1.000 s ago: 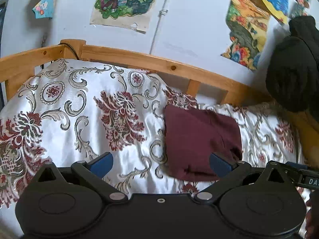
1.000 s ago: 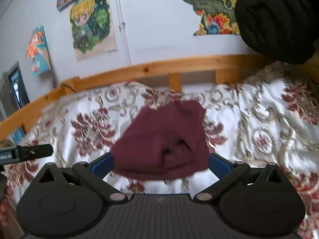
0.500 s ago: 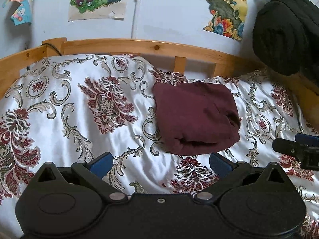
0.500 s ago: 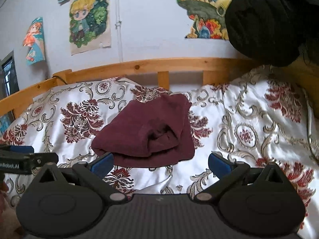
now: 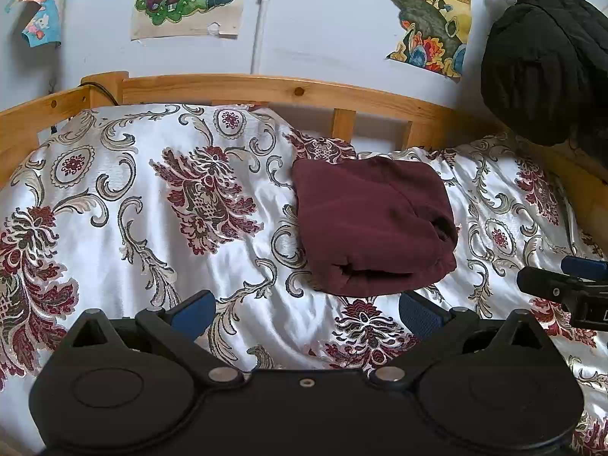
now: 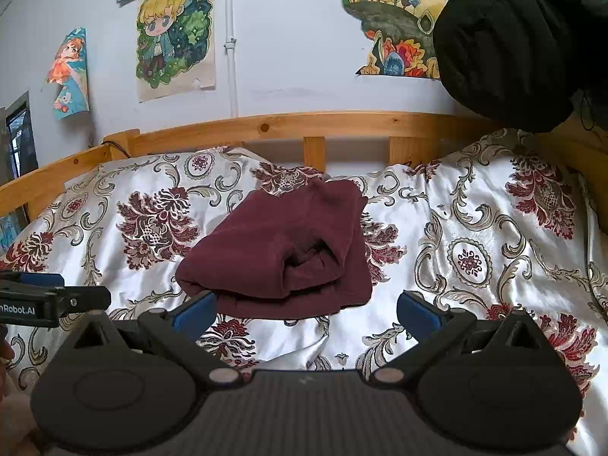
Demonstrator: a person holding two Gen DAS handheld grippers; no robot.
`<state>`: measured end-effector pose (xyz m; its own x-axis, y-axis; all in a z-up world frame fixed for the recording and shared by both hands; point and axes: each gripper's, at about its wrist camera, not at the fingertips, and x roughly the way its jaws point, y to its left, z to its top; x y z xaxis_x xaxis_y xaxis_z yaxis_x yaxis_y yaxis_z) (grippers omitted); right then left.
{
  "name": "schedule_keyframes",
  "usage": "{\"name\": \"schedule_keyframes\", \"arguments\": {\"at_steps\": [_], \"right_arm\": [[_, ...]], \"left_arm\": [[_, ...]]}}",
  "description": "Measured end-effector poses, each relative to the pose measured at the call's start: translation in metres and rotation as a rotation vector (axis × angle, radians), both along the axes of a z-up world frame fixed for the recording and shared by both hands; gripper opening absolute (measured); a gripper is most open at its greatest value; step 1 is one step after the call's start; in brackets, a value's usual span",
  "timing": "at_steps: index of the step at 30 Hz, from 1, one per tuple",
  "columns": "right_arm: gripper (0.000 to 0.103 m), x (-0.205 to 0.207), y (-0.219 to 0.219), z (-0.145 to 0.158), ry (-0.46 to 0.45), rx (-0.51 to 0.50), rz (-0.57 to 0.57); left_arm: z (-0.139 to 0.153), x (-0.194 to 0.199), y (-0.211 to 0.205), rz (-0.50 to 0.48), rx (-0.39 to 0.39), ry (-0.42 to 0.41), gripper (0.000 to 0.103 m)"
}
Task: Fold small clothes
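A maroon garment [image 5: 370, 228] lies folded into a thick rectangle on the flowered satin bedspread [image 5: 152, 220], its layered open edge facing me. My left gripper [image 5: 306, 311] hangs open just short of its near edge, holding nothing. The same maroon garment [image 6: 281, 250] fills the middle of the right wrist view, and my right gripper [image 6: 306, 309] stands open in front of it, also without anything in it. Each gripper shows at the edge of the other's view: the right gripper [image 5: 566, 288] and the left gripper [image 6: 53, 298].
A wooden bed rail [image 5: 304, 93] runs along the far side, with a white wall and posters [image 6: 176, 34] behind. A black padded coat [image 6: 520, 38] hangs at the upper right over the bed's corner. The bedspread [image 6: 494, 247] is rumpled around the garment.
Both grippers have drawn back from the folded garment toward me, so it now lies farther ahead and whole in view. The garment itself has stayed in place.
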<state>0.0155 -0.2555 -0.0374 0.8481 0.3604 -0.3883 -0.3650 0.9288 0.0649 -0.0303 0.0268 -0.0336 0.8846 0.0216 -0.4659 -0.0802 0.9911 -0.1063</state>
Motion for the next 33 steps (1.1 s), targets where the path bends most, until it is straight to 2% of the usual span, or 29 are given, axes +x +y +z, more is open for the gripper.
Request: {"name": "schedule_keyframes", "arguments": {"at_steps": [33], "right_arm": [[0.103, 0.0013, -0.0031, -0.0035, 0.007, -0.014, -0.002]], "left_arm": [[-0.0037, 0.0019, -0.0005, -0.008, 0.005, 0.022, 0.102]]}}
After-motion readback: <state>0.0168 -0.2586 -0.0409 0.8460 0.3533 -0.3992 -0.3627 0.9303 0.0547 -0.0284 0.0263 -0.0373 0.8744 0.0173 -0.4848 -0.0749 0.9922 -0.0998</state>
